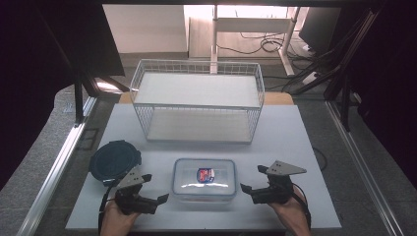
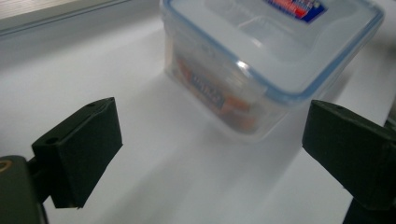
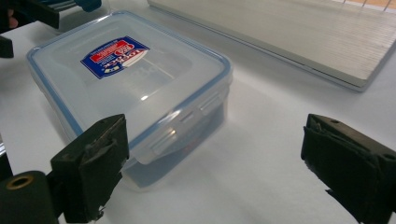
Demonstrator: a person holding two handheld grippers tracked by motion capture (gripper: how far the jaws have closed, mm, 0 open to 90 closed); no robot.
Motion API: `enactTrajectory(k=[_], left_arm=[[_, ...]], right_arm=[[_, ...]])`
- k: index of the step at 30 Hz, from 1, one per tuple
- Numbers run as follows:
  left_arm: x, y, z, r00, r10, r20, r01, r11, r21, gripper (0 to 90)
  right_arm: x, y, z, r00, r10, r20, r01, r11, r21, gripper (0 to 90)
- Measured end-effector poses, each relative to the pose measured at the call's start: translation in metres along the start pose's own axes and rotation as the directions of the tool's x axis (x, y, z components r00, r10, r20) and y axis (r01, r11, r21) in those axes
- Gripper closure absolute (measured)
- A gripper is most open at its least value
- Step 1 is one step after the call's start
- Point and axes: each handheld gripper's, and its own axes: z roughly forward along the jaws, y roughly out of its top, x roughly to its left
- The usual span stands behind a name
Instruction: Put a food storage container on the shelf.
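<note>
White table [image 1: 295, 132] under me: my left hand [image 1: 114, 219] and right hand [image 1: 291, 212] sit low at the near edge, each turned inward. I see the left gripper [image 1: 153, 188] with jaws spread wide, nothing between them; the right gripper [image 1: 253, 178] likewise gapes empty. Between them, just clear of both, the lidded plastic box [image 1: 204, 179] rests flat. Farther back stands a wire rack [image 1: 196, 101].

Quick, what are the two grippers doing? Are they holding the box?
Left gripper: open, holding nothing, beside the box.
Right gripper: open, holding nothing, on the box's other side.
</note>
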Motion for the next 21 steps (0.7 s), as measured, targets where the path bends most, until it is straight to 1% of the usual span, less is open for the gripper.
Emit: enactTrajectory(k=[2, 4, 5, 6, 9, 10, 12, 13, 14, 16, 18, 19, 20, 21], left_arm=[[0.001, 0.007, 0.003, 0.9998, -0.018, 0.012, 0.018, 0.9998, 0.003, 3.5], [0.001, 0.014, 0.008, 0.9991, -0.034, 0.026, 0.033, 0.9993, 0.016, 3.4], [0.001, 0.017, 0.010, 0.9987, -0.030, 0.041, 0.030, 0.9993, 0.023, 3.2], [0.000, 0.019, 0.013, 0.9985, -0.029, 0.047, 0.028, 0.9991, 0.031, 3.1], [-0.002, 0.026, 0.022, 0.9975, -0.009, 0.071, 0.005, 0.9980, 0.062, 2.3], [-0.003, 0.028, 0.025, 0.9971, 0.001, 0.076, -0.006, 0.9976, 0.069, 1.5], [-0.004, 0.033, 0.030, 0.9961, 0.009, 0.088, -0.016, 0.9963, 0.084, 1.2], [-0.004, 0.036, 0.034, 0.9946, 0.011, 0.103, -0.020, 0.9954, 0.093, 1.2], [-0.004, 0.038, 0.037, 0.9940, 0.014, 0.109, -0.025, 0.9944, 0.103, 1.3], [-0.004, 0.042, 0.043, 0.9930, 0.026, 0.115, -0.040, 0.9916, 0.123, 1.3], [-0.002, 0.046, 0.050, 0.9923, 0.012, 0.123, -0.029, 0.9902, 0.137, 1.3], [0.000, 0.046, 0.053, 0.9931, 0.005, 0.117, -0.022, 0.9893, 0.145, 0.1], [0.003, 0.047, 0.055, 0.9919, -0.010, 0.127, -0.009, 0.9896, 0.144, 0.0], [0.008, 0.046, 0.057, 0.9880, -0.041, 0.149, 0.020, 0.9899, 0.140, 0.0]], right_arm=[[0.003, 0.003, 0.003, 0.9999, 0.013, -0.008, -0.012, 1.000, 0.018, 1.6], [0.007, 0.005, 0.006, 0.9997, 0.019, 0.014, -0.019, 1.000, 0.017, 0.0], [0.008, 0.006, 0.007, 0.9996, 0.020, 0.022, -0.020, 1.000, 0.021, 0.0], [0.009, 0.008, 0.008, 0.9992, 0.026, 0.029, -0.027, 0.999, 0.021, 0.0], [0.010, 0.014, 0.012, 0.9993, 0.035, 0.015, -0.035, 0.999, 0.033, 0.0], [0.011, 0.016, 0.014, 0.9993, 0.036, 0.000, -0.036, 0.998, 0.045, 0.0], [0.013, 0.019, 0.018, 0.9990, 0.045, -0.001, -0.045, 0.996, 0.076, 0.0], [0.014, 0.019, 0.020, 0.9987, 0.051, -0.007, -0.050, 0.995, 0.090, 0.8], [0.014, 0.020, 0.023, 0.9977, 0.066, -0.018, -0.064, 0.992, 0.112, 1.1], [0.013, 0.020, 0.028, 0.9947, 0.094, -0.043, -0.087, 0.987, 0.139, 1.2], [0.012, 0.020, 0.034, 0.9913, 0.114, -0.065, -0.103, 0.984, 0.148, 2.1], [0.011, 0.021, 0.038, 0.9892, 0.126, -0.074, -0.113, 0.981, 0.157, 2.3], [0.010, 0.021, 0.042, 0.9865, 0.140, -0.085, -0.125, 0.979, 0.164, 2.4], [0.008, 0.021, 0.046, 0.9832, 0.155, -0.097, -0.136, 0.975, 0.177, 2.4]])
